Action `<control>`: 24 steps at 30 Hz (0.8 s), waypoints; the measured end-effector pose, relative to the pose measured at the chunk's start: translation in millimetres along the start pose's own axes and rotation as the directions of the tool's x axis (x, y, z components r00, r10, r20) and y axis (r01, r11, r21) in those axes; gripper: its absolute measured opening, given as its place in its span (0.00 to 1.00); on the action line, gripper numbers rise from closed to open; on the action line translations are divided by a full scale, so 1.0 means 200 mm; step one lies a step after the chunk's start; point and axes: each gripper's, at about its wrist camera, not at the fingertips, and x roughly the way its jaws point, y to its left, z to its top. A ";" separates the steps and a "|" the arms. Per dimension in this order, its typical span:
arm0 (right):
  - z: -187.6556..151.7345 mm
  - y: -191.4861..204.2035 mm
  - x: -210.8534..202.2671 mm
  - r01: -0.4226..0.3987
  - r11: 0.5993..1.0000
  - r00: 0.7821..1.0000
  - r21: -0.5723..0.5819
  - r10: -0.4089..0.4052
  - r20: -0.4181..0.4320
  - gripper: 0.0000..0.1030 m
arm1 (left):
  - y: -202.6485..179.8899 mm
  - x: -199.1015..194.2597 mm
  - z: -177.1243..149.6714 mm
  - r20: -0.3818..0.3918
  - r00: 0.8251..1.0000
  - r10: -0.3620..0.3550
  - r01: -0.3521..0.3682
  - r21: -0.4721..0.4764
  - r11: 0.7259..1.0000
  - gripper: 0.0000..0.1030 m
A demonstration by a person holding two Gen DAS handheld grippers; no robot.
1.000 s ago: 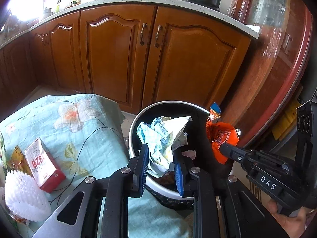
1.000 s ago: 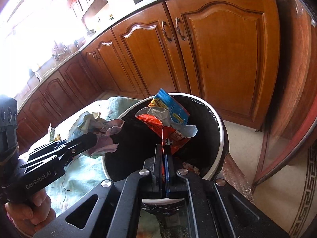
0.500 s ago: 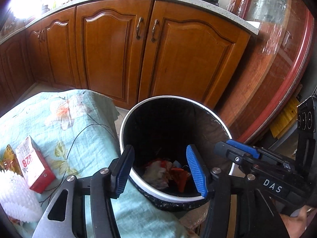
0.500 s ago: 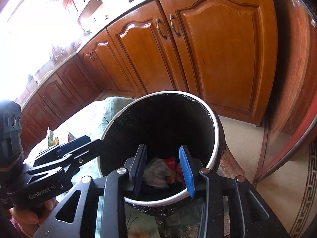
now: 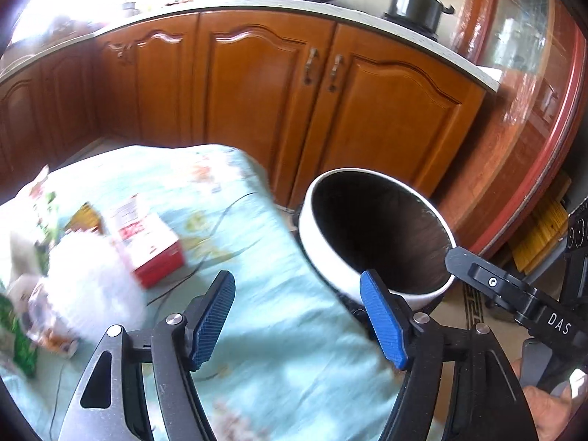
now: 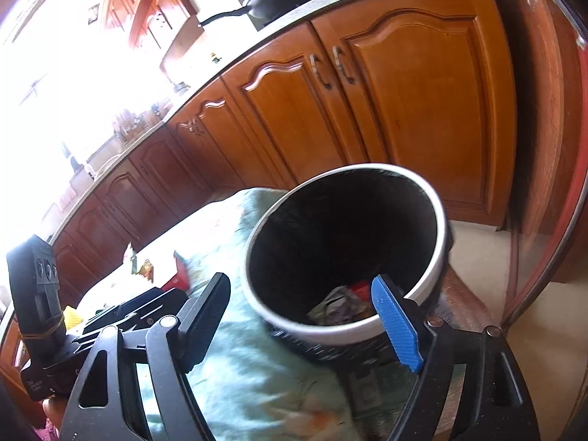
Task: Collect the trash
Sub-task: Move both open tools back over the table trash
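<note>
beside the floral cloth [image 5: 279, 294] stands the white-rimmed bin [image 6: 345, 330], black-lined, with crumpled wrappers [image 6: 341, 305] lying at its bottom. the left gripper [image 5: 297, 316] hangs over the cloth, jaws wide apart and holding nothing. the right gripper [image 6: 301, 319] is spread wide at the bin's near rim, empty too. a red box [image 5: 154, 250] and blurred white foam [image 5: 92, 283] lie on the cloth.

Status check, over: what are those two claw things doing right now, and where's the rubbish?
Left gripper open, empty. Right gripper open, empty. Some trash in bin; red box and wrappers left on cloth. Path unobstructed.
</note>
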 end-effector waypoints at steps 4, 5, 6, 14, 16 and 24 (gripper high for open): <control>-0.07 0.09 0.03 -0.035 0.999 0.999 -0.009 0.035 -0.030 0.79 | 0.09 -0.12 -0.08 0.014 0.999 0.033 -0.032 -0.030 0.999 0.68; -0.08 0.12 0.04 -0.044 0.999 0.998 -0.009 0.044 -0.039 0.79 | 0.12 -0.15 -0.10 0.019 0.999 0.042 -0.041 -0.038 0.998 0.68; -0.10 0.15 0.05 -0.055 0.998 0.997 -0.012 0.055 -0.051 0.79 | 0.14 -0.19 -0.12 0.022 0.999 0.049 -0.048 -0.046 0.998 0.68; -0.23 0.40 0.14 -0.126 0.989 0.985 -0.077 0.116 -0.126 0.79 | 0.34 -0.42 -0.23 0.039 0.993 0.112 -0.106 -0.132 0.986 0.68; -0.26 0.46 0.15 -0.142 0.985 0.982 -0.094 0.128 -0.139 0.79 | 0.39 -0.48 -0.27 0.044 0.990 0.134 -0.126 -0.150 0.981 0.68; -0.34 0.66 0.20 -0.189 0.971 0.971 -0.148 0.163 -0.173 0.79 | 0.57 -0.67 -0.38 0.056 0.977 0.204 -0.186 -0.233 0.954 0.68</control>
